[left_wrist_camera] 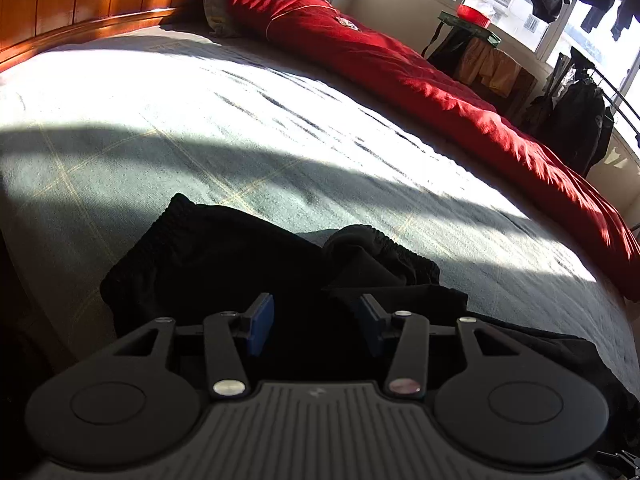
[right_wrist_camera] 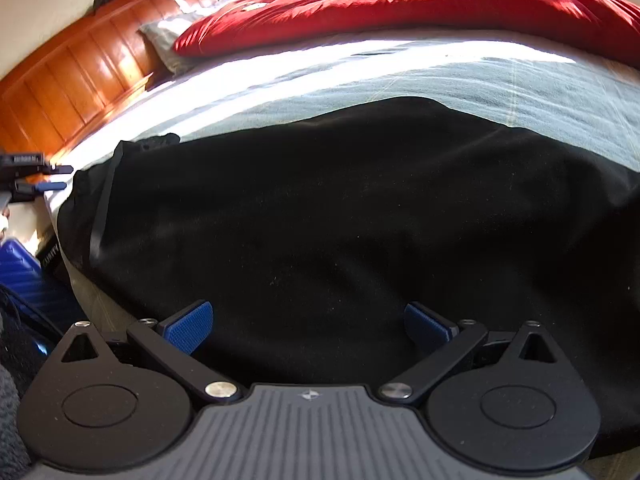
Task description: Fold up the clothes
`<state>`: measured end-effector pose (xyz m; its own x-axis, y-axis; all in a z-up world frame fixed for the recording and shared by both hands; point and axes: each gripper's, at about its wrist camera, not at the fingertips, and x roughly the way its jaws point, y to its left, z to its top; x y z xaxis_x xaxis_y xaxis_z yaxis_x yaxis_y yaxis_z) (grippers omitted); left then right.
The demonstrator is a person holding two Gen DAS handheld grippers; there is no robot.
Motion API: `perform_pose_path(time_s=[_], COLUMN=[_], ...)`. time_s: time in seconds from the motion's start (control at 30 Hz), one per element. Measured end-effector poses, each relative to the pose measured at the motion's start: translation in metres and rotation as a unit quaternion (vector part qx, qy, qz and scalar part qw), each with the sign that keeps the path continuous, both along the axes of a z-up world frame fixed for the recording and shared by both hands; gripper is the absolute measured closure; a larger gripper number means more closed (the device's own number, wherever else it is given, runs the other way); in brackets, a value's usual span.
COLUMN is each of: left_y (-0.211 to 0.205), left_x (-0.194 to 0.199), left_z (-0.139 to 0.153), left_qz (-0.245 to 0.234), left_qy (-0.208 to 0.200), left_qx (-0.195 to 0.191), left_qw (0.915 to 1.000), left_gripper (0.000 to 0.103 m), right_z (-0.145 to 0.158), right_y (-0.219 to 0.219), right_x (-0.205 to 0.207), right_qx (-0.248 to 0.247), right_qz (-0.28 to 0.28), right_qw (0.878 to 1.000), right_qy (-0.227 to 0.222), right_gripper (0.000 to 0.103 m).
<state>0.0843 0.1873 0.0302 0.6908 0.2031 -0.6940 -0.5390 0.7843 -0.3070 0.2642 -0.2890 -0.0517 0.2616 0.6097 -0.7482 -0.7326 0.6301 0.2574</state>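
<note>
Both grippers apart over black trousers on the bed, nothing held.

We hold the left gripper [left_wrist_camera: 316, 326] with jaws apart above the waist end of the trousers [right_wrist_camera: 340, 240], which lie spread along the near edge of the bed [left_wrist_camera: 240, 128]; the elastic waistband [left_wrist_camera: 384, 248] sits bunched just ahead of it. We hold the right gripper [right_wrist_camera: 308, 328] with jaws wide apart, low over the flat black cloth, clamping nothing. We judge the fabric soft, light and limp: it will sag and crease when lifted, and will not slip much on the blue pads [right_wrist_camera: 188, 326]. We advise taking hold at the thicker waistband and at a hem edge, pinching both layers together. The red quilt [left_wrist_camera: 400, 68] lies well apart.
</note>
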Motion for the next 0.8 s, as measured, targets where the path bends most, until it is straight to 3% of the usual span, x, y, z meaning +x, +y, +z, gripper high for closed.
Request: perform_pose_path(time_s=[0.1, 0.17, 0.23, 0.37, 0.47, 0.53, 0.7, 0.8], left_y=[-0.029, -0.058, -0.090, -0.149, -0.158, -0.154, -0.135, -0.135], left_x=[0.026, 0.050, 0.072, 0.095, 0.099, 0.098, 0.127, 0.160], left_z=[0.021, 0.028, 0.027, -0.006, -0.048, -0.068, -0.031, -0.011], left_qz=[-0.061, -0.127, -0.207, -0.339, -0.357, -0.356, -0.383, -0.414], left_qy=[-0.025, -0.039, -0.046, -0.015, 0.055, 0.079, 0.030, -0.007], left_qx=[0.013, 0.018, 0.018, -0.004, -0.051, -0.082, -0.092, -0.099], left_qw=[0.9977, 0.9909, 0.9771, 0.9408, 0.9313, 0.9274, 0.9185, 0.9049], left_gripper=[0.048, 0.038, 0.033, 0.032, 0.032, 0.034, 0.031, 0.030], right_z=[0.011, 0.022, 0.029, 0.012, -0.011, -0.011, 0.008, 0.026], right_y=[-0.005, -0.010, -0.012, 0.002, 0.012, 0.008, 0.000, 0.015], right_x=[-0.001, 0.005, 0.011, 0.018, 0.015, 0.011, 0.017, 0.025], right_qx=[-0.011, 0.005, 0.027, -0.028, -0.093, -0.084, -0.029, -0.006], right_qz=[0.006, -0.020, -0.038, -0.059, -0.065, -0.077, -0.101, -0.117], right_qw=[1.000, 1.000, 0.998, 0.996, 0.991, 0.991, 0.993, 0.991], right_qy=[-0.008, -0.021, -0.035, -0.057, -0.065, -0.074, -0.043, -0.067], right_gripper=[0.000, 0.000, 0.000, 0.000, 0.000, 0.000, 0.000, 0.000])
